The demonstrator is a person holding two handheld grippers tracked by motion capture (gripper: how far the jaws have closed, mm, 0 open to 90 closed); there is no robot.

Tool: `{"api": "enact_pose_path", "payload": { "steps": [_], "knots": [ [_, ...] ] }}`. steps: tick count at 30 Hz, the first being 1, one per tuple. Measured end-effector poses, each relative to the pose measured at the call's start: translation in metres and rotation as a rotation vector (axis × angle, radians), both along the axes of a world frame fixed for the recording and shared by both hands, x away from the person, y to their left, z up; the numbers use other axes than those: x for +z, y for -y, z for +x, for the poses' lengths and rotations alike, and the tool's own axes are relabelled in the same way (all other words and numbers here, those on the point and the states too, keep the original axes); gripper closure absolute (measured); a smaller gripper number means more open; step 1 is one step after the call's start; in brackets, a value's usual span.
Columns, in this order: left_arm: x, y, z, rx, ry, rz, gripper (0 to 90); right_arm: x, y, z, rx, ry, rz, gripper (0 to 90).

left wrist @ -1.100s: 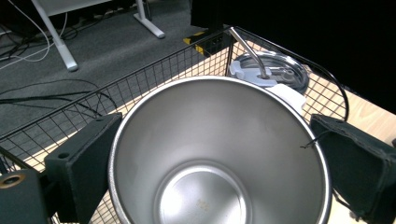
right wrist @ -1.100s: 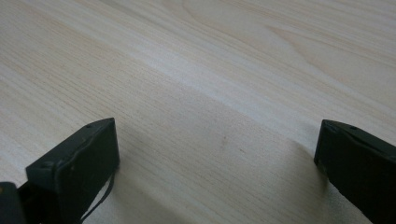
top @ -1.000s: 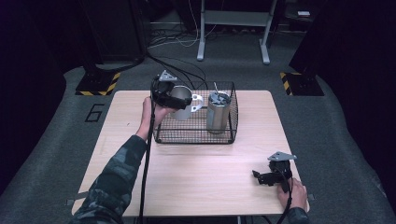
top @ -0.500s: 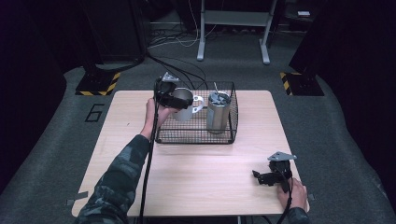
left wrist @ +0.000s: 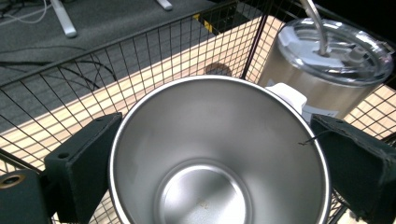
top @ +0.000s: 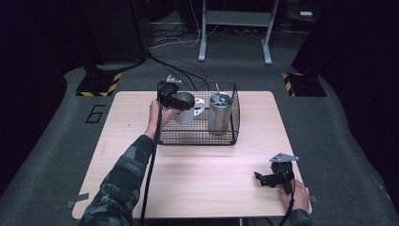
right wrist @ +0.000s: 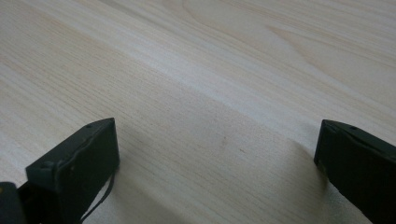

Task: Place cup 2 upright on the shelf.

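The left gripper (top: 175, 100) grips a white mug (top: 188, 108) with a steel inside – one jaw on each side of its rim (left wrist: 219, 81). The mug is at the left end of the black wire basket (top: 221, 140), lifted near the top edge of it. Just beside it, inside the basket, a steel tumbler (top: 219, 113) with a clear lid and a straw stands upright. The right gripper (top: 264, 178) rests low on the wooden table (top: 197, 183) near the front right corner – its jaws are spread wide, with nothing between them.
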State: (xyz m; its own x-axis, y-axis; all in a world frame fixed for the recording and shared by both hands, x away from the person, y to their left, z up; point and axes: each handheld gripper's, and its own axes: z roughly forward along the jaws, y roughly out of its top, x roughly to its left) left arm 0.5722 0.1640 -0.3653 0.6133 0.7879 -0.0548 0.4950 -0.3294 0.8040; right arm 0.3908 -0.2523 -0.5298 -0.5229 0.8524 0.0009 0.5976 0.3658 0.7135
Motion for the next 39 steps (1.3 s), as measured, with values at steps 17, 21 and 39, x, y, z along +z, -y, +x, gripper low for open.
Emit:
{"api": "enact_pose_path", "payload": {
  "steps": [17,21,39],
  "knots": [
    [-0.017,0.006,0.012,0.006,-0.052,0.036,6.3,0.0,0.0,0.0,0.0,0.0,0.0,0.0],
    [-0.021,0.007,0.014,0.006,-0.068,0.053,6.3,0.0,0.0,0.0,0.0,0.0,0.0,0.0],
    [-0.04,0.009,0.021,0.012,-0.111,0.096,6.2,0.0,0.0,0.0,0.0,0.0,0.0,0.0]
  ]
}}
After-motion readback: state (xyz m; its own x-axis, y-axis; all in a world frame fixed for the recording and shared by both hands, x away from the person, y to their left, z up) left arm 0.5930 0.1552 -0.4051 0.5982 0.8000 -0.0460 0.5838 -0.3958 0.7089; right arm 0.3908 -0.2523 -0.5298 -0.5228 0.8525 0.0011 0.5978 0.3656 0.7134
